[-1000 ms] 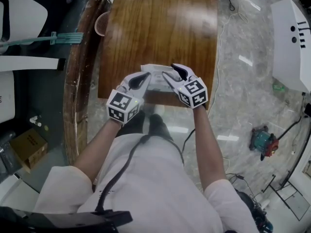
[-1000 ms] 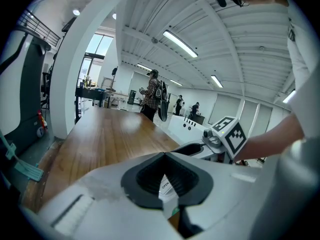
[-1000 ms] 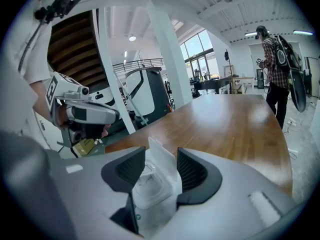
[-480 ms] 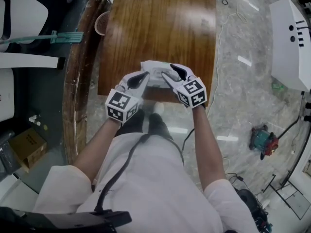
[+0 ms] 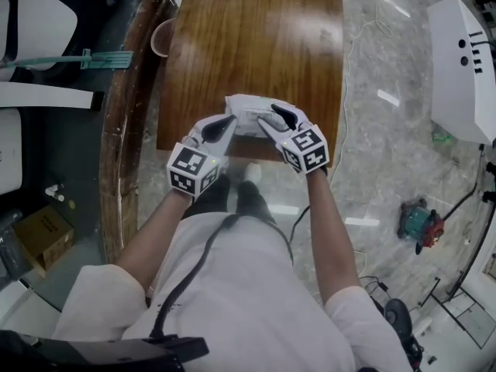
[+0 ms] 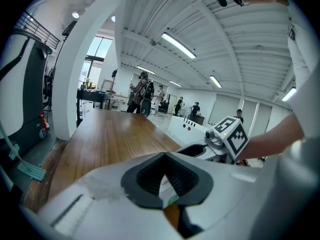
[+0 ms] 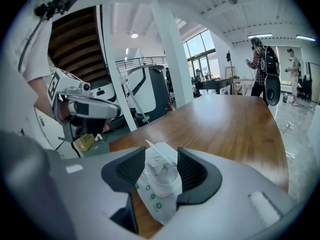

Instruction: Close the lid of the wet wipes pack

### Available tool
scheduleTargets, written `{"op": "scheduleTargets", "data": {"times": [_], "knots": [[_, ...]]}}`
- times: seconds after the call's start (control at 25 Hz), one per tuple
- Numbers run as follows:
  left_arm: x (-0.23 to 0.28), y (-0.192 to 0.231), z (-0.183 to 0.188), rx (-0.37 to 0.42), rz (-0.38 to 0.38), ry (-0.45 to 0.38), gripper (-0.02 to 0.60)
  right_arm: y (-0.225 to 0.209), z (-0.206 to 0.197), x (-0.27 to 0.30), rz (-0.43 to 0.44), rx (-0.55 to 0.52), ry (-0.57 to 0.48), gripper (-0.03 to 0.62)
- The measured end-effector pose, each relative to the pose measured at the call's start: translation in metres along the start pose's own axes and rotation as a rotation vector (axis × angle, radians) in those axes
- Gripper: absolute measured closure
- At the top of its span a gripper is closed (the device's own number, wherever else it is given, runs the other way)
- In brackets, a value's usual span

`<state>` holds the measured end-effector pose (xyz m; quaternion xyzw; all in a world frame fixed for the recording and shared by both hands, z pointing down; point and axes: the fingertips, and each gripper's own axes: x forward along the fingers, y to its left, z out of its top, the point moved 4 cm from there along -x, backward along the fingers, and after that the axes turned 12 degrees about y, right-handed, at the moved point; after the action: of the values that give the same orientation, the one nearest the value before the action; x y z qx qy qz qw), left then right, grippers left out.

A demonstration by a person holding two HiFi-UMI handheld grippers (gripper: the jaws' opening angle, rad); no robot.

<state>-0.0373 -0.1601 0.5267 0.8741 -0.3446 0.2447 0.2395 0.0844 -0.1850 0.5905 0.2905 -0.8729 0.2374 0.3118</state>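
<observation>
On my feed the person wears a white short-sleeved shirt [image 5: 240, 285]. A black cable [image 5: 188, 279] runs down its front to a dark strap [image 5: 116, 351] at the bottom edge. Dark trousers [image 5: 209, 198] show past the hem. The left gripper [image 5: 227, 124] and right gripper [image 5: 277, 115] share one build: smooth white shells, black ribbed fingers [image 5: 217, 129] tapering to points, and a cube at the back with black-and-white square markers. I see a small green light on the left cube [image 5: 191, 170], none on the right cube [image 5: 308, 147].
</observation>
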Motion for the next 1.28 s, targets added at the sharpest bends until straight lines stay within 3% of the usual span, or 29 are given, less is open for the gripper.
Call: {"op": "scheduleTargets", "data": {"times": [0.6,1.28], "knots": [[-0.012,-0.002,-0.009,0.003,-0.001,-0.004,0.581,0.015,-0.014,0.003,-0.009,-0.015,0.042,0.39],[-0.019,-0.001,-0.018,-0.014,0.001,-0.007,0.581,0.034,-0.018,0.023,0.004,-0.102,0.15,0.379]]}}
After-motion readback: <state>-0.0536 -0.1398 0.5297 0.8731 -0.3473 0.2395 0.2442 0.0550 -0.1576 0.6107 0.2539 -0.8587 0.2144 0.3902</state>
